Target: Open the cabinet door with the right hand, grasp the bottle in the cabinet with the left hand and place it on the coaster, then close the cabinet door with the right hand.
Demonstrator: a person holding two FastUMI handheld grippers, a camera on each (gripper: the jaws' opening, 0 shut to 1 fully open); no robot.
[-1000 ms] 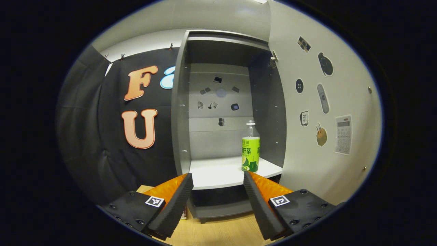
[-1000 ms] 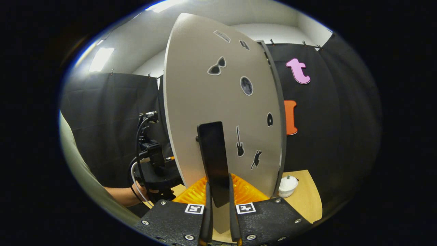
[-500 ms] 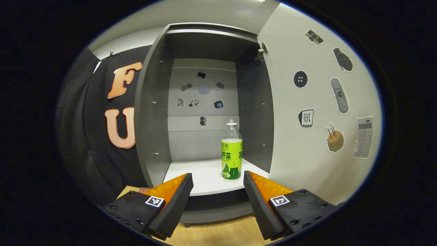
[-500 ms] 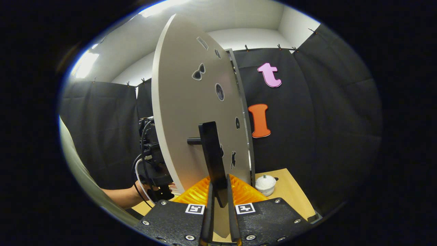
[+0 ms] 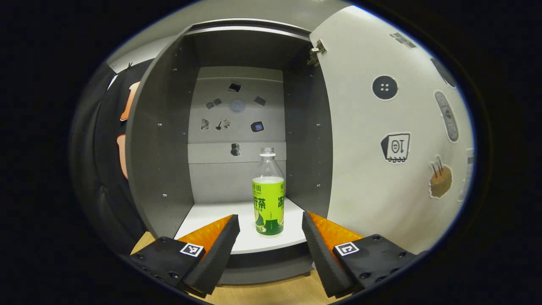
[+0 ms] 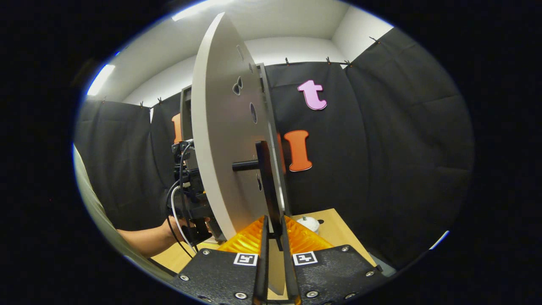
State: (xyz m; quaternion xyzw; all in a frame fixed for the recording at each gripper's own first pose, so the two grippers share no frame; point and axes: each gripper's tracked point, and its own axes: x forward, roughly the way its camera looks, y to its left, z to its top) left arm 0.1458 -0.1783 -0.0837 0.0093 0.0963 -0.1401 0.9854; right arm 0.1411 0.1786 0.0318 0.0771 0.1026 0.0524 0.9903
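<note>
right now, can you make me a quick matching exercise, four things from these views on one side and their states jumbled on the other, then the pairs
Things:
1. bottle
2. cabinet door
3. left tool
4. right tool

States:
A. shut on the door handle
B. swung wide open
C. open, fingers apart in front of the shelf
D. standing upright on the shelf

Pairs: 1-D, 2-B, 3-C, 4-A

Bottle (image 5: pixel 268 202) stands upright in open cabinet (image 5: pixel 161 140), beyond parted jaws.
</note>
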